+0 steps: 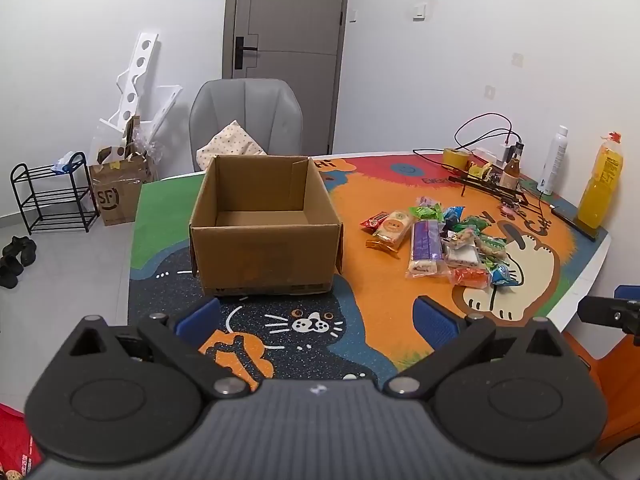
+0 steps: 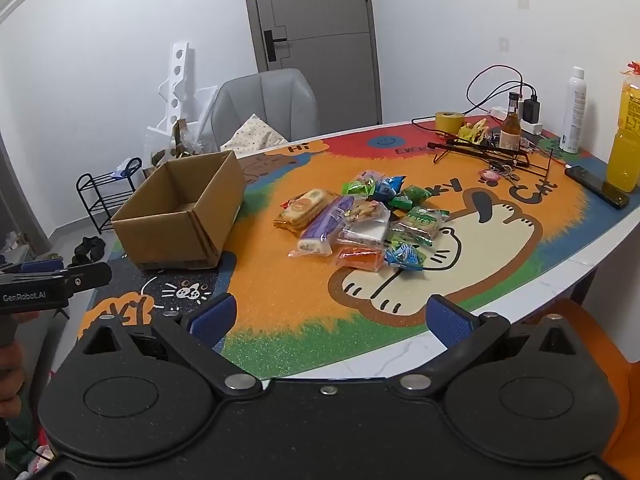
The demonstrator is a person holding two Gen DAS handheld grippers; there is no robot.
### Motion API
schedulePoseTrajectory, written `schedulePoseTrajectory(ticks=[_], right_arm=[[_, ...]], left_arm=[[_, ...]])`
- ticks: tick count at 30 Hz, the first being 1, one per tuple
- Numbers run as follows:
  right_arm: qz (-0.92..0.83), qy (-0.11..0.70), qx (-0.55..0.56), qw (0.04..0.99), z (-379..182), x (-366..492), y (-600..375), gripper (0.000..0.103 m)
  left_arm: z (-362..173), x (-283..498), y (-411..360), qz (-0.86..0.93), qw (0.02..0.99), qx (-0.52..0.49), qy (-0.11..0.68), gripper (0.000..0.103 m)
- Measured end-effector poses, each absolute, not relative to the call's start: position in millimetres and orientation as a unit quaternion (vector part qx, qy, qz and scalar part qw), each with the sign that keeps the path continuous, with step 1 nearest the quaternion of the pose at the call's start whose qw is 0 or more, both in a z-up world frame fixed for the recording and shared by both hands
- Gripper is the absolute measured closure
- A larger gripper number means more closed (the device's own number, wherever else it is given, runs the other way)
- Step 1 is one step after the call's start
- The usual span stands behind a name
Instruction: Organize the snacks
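An open, empty cardboard box [image 1: 264, 232] [image 2: 182, 220] stands on the colourful cartoon mat [image 1: 392, 312] [image 2: 280, 304]. To its right lies a heap of several wrapped snacks [image 1: 444, 244] [image 2: 360, 220], among them a purple roll pack [image 1: 425, 248] [image 2: 326, 226] and a biscuit pack [image 1: 390, 230] [image 2: 306, 208]. My left gripper [image 1: 318, 320] hovers open over the near mat, short of the box, nothing between its blue pads. My right gripper [image 2: 332, 318] is open too, above the table's near edge, short of the heap. In the right wrist view the left gripper's body [image 2: 52, 284] shows at the far left.
At the table's back right stand a yellow juice bottle [image 1: 600, 188] [image 2: 624, 136], a white spray bottle [image 2: 574, 110], a small brown bottle [image 2: 511, 128], a tape roll [image 2: 449, 122], cables and a phone [image 2: 598, 186]. A grey chair [image 1: 246, 120] stands behind the box.
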State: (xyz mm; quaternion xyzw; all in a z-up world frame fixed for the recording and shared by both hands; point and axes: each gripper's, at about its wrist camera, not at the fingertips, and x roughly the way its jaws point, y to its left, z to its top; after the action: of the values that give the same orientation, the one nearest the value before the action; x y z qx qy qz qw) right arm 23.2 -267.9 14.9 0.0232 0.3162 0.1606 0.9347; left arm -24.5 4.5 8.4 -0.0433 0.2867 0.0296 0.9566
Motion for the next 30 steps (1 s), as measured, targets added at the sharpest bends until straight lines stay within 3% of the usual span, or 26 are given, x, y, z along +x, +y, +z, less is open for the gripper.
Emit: schedulePoseTrajectory(ticks=[30], right_arm=[[0.16, 0.293, 0.034, 0.942, 13.9, 23.2, -263.9, 0.0]], left_arm=[[12.1, -25.9, 8.3, 0.027, 0.959, -0.051, 0.279, 0.001]])
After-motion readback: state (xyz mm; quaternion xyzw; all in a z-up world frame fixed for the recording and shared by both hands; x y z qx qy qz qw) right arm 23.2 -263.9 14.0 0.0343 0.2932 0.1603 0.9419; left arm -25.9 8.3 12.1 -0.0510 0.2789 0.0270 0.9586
